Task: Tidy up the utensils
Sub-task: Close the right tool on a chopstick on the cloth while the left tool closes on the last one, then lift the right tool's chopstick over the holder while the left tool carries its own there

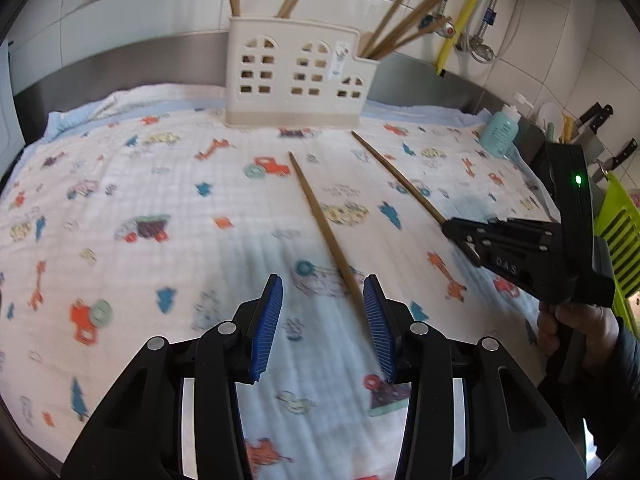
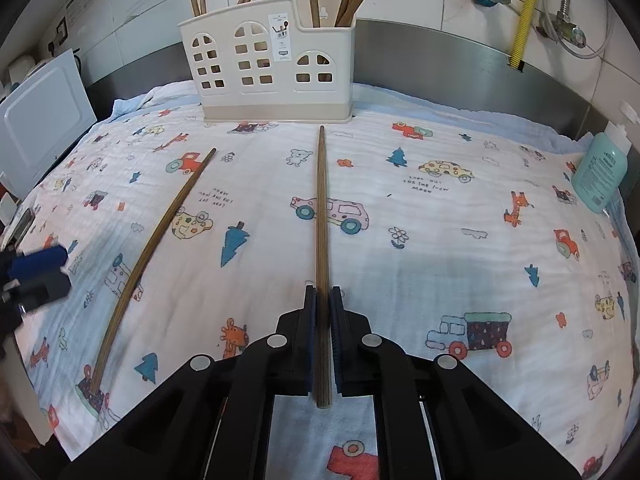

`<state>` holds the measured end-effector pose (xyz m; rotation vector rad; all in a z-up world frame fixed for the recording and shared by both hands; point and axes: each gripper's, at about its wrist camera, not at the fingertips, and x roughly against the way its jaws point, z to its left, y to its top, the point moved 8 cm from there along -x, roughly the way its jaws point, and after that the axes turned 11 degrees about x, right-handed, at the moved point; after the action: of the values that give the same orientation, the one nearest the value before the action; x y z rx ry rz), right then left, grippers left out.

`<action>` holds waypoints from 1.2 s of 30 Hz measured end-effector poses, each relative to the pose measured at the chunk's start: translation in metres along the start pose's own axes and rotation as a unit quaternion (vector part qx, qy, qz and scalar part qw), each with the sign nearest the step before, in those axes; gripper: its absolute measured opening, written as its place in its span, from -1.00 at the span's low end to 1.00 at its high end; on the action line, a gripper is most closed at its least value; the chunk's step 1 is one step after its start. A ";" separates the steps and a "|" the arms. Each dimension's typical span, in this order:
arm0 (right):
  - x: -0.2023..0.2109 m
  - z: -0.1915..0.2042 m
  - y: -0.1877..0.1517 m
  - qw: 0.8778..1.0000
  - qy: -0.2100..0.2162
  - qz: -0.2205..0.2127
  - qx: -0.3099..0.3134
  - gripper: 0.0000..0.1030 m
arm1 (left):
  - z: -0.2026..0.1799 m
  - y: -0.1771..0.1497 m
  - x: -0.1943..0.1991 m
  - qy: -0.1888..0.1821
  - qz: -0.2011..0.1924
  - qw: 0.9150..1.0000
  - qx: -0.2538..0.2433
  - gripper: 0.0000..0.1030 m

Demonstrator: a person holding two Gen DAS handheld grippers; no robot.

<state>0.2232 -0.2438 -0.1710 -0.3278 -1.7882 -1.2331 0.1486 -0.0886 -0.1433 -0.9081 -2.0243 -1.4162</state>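
Two long brown wooden chopsticks are on the printed cloth (image 2: 440,240): one chopstick (image 2: 321,216) is clamped at its thick end in the right gripper (image 2: 322,320), its tip pointing at the holder (image 2: 268,64); the other chopstick (image 1: 320,220) lies flat. The cream, window-cut holder stands at the cloth's far edge with more chopsticks upright in its compartments. The left gripper (image 1: 323,320) hovers low, jaws wide, astride the loose chopstick's near end

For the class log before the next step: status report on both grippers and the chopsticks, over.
Right gripper shut on one chopstick. Left gripper open around the second chopstick, not closed. Utensil holder ahead, path clear.
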 end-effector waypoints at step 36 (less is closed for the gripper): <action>0.047 -0.002 -0.001 0.999 0.005 -0.051 -0.014 -0.87 | -0.020 -0.005 -0.020 0.040 -0.001 0.999 -0.018 -0.87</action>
<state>0.1979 -0.2582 -0.1347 -0.2491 -1.7993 -1.3289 0.1585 -0.1136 -0.1538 -0.8512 -1.9471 -1.4713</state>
